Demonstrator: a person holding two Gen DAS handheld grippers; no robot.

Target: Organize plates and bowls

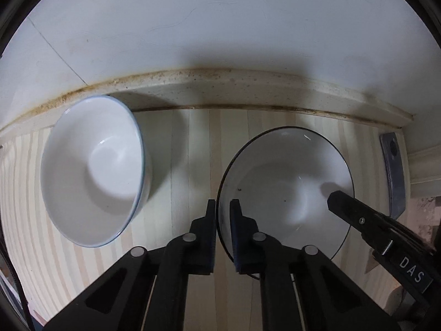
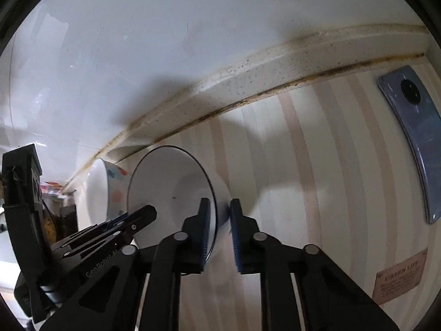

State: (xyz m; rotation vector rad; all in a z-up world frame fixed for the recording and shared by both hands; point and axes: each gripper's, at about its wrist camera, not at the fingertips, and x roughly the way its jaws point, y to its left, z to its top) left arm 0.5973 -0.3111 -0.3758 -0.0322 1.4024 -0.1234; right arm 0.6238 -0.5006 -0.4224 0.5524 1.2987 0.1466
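left gripper (image 1: pixel 222 209): clamped on dark-rimmed bowl (image 1: pixel 286 182) rim
right gripper (image 2: pixel 217 212): clamped on opposite rim
blue-rimmed bowl (image 1: pixel 93 171): bench back edge

A home kitchen counter: a striped mat (image 1: pixel 179 143) with white bowls (image 1: pixel 93 171) meets a stained, speckled stone backsplash ledge (image 1: pixel 220 91) under a glossy white wall (image 1: pixel 220 22), a phone (image 2: pixel 413 138) lying far right.
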